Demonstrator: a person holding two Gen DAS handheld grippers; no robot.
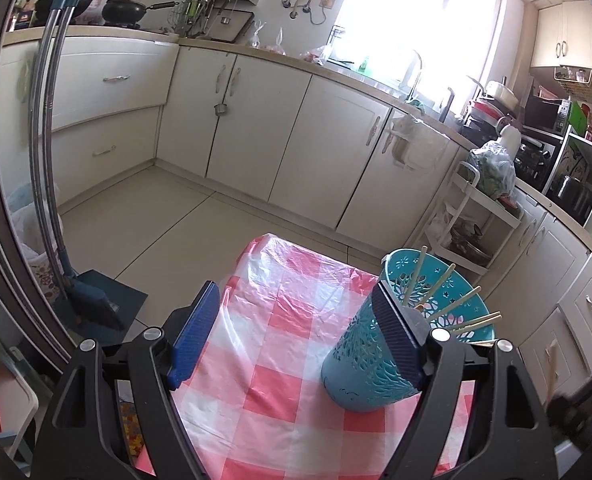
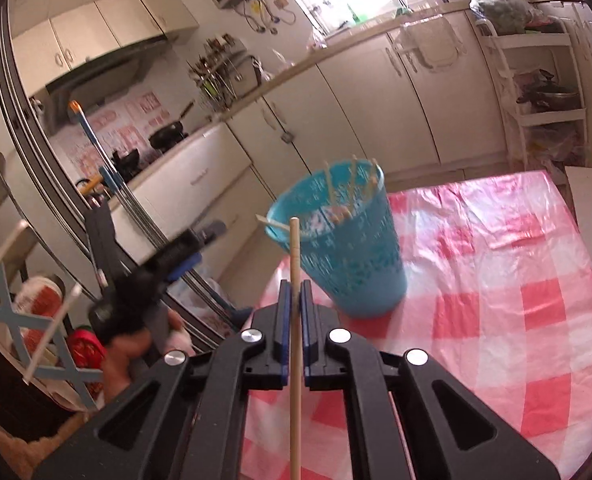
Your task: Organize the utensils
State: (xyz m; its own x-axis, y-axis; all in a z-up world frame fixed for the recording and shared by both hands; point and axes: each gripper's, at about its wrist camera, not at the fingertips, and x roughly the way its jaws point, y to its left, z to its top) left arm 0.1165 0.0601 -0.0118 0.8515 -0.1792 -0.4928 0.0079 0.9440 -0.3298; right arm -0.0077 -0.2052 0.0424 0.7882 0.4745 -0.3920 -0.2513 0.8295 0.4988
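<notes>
The tall turquoise plastic basket with cut-out flower holes point(image 2: 344, 240) stands on the table under a pink-and-white checked plastic cloth point(image 2: 496, 280), and several pale wooden chopsticks point(image 1: 462, 302) already lean inside it against its rim. The right gripper point(image 2: 295, 300) has its blue pads pressed shut on 1 more thin round wooden chopstick point(image 2: 295, 248), held upright just in front of the basket, its top end level with the basket's near rim and its lower end running down out of sight between the black arms. The left gripper point(image 1: 296, 338) stands wide open with nothing pinched; its right-hand pad lies against the basket's outer wall and its other pad is well apart from the basket over bare cloth. A hand point(image 2: 124, 356) holds that left tool beside the basket in the right wrist view. The chopstick looks light, stiff and smooth, so it could pivot or slip in the pads; the grip near its middle seems sound, as it keeps the stick from swinging. The basket also looks light and tall, likely to tip if nudged, so steadying its wall would help while the stick is dropped in tip first
</notes>
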